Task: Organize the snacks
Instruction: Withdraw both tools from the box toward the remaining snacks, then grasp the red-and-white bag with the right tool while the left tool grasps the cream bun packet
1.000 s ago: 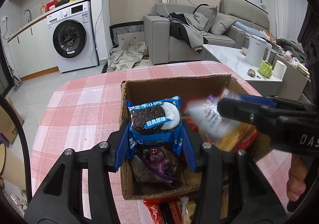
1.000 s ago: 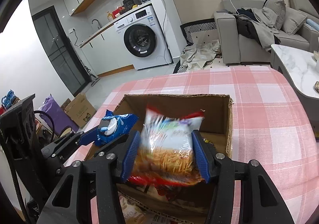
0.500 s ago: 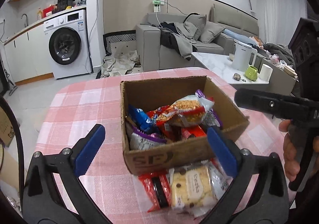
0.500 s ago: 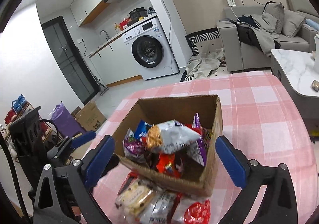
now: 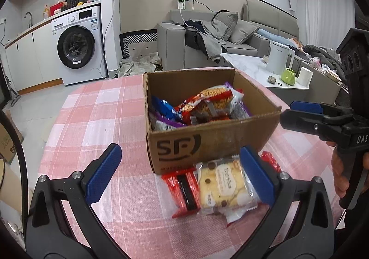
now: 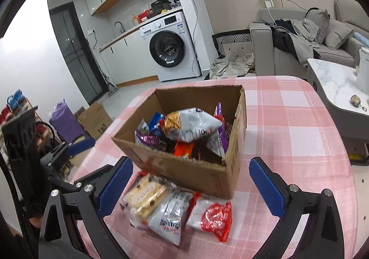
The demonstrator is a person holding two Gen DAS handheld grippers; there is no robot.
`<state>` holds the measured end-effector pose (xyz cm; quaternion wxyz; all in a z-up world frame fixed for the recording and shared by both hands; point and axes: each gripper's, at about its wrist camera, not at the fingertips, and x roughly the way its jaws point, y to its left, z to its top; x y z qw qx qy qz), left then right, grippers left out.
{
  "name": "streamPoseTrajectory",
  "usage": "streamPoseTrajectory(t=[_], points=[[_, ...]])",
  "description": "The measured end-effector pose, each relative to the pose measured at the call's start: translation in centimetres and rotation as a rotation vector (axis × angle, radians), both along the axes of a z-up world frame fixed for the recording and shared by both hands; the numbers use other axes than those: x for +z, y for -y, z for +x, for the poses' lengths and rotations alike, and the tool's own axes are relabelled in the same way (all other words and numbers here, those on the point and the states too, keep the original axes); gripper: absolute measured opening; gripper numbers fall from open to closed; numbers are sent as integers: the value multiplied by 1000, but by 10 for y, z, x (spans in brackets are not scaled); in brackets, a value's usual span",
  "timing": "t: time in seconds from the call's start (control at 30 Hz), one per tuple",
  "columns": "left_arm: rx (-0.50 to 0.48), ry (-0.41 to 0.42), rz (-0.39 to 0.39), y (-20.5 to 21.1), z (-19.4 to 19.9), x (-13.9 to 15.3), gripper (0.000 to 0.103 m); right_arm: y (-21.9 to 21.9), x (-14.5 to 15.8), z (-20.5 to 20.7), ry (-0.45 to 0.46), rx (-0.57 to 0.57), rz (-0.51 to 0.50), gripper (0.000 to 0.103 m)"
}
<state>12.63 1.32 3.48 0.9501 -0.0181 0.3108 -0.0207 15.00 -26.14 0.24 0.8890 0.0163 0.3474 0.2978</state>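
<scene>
Right wrist view, one cardboard box, three loose snack packets beside it

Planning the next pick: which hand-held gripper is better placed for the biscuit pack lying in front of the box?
Left, probably. The left hand-held gripper is open with the biscuit pack just inside its right finger; the right hand-held gripper centres on other packets.

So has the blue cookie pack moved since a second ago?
Yes. The blue cookie pack left the left gripper and now lies inside the cardboard box, against its left wall.
</scene>
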Motion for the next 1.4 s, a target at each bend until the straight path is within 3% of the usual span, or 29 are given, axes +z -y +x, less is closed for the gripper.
streamPoseTrajectory(t=[0.33,0.77,1.27,1.4], points=[[13,-24,-11,-3,-14,-11,102,8,-18,-18,-13,-7,-48,103],[13,-48,11,2,-14,-17,102,22,-47,-2,-102,-76,-132,103],[8,-78,16,1,-10,-23,102,4,-88,10,-176,-54,-286,103],[14,-85,9,-1,-8,-25,102,0,-95,10,-194,-42,-284,103]])
